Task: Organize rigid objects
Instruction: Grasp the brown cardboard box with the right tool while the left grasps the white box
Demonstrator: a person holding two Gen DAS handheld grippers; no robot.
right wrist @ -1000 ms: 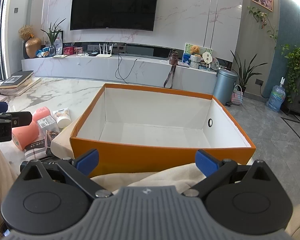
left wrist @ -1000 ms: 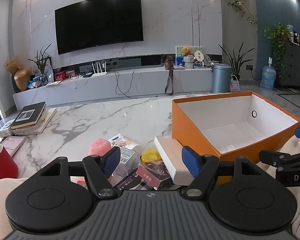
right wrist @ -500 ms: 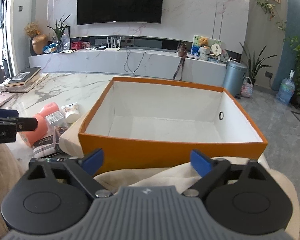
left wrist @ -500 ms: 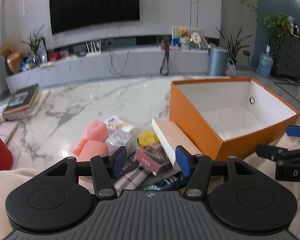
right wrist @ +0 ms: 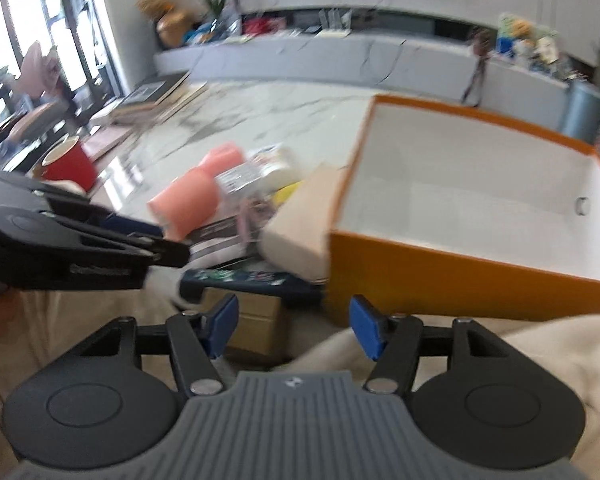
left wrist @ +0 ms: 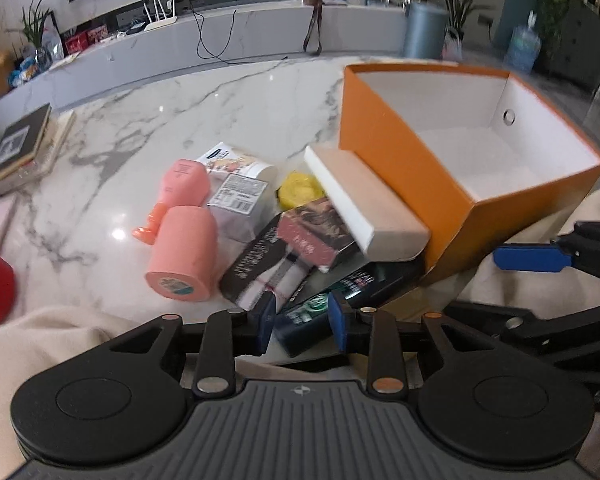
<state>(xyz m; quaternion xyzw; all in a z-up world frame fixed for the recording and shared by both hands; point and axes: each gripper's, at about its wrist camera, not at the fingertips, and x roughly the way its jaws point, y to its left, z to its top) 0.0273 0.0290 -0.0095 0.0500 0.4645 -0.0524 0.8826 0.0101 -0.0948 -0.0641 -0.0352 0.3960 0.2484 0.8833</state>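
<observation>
An empty orange box (left wrist: pixel 452 168) with a white inside stands on the marble table (left wrist: pixel 228 100); it also shows in the right wrist view (right wrist: pixel 476 216). A pile lies to its left: two pink bottles (left wrist: pixel 180 256), a yellow item (left wrist: pixel 298 190), a beige flat box (left wrist: pixel 364 204), a dark red packet (left wrist: pixel 316 236), a black packet (left wrist: pixel 256 264) and a dark green box (left wrist: pixel 340 300). My left gripper (left wrist: pixel 302 320) is open, its fingertips on either side of the dark green box's near end. My right gripper (right wrist: pixel 294 324) is open and empty, low by the orange box's near left corner.
A red mug (right wrist: pixel 70 164) stands at the table's left. Books (left wrist: pixel 16 144) are stacked at the far left. Cream cloth (right wrist: pixel 480 356) lies along the table's near edge. A small cardboard box (right wrist: pixel 256 320) sits below the dark green box. A TV bench runs behind the table.
Both grippers have tilted down and moved toward the pile. The left jaws have narrowed around the dark green box. The right gripper has swung left and its jaws have narrowed.
</observation>
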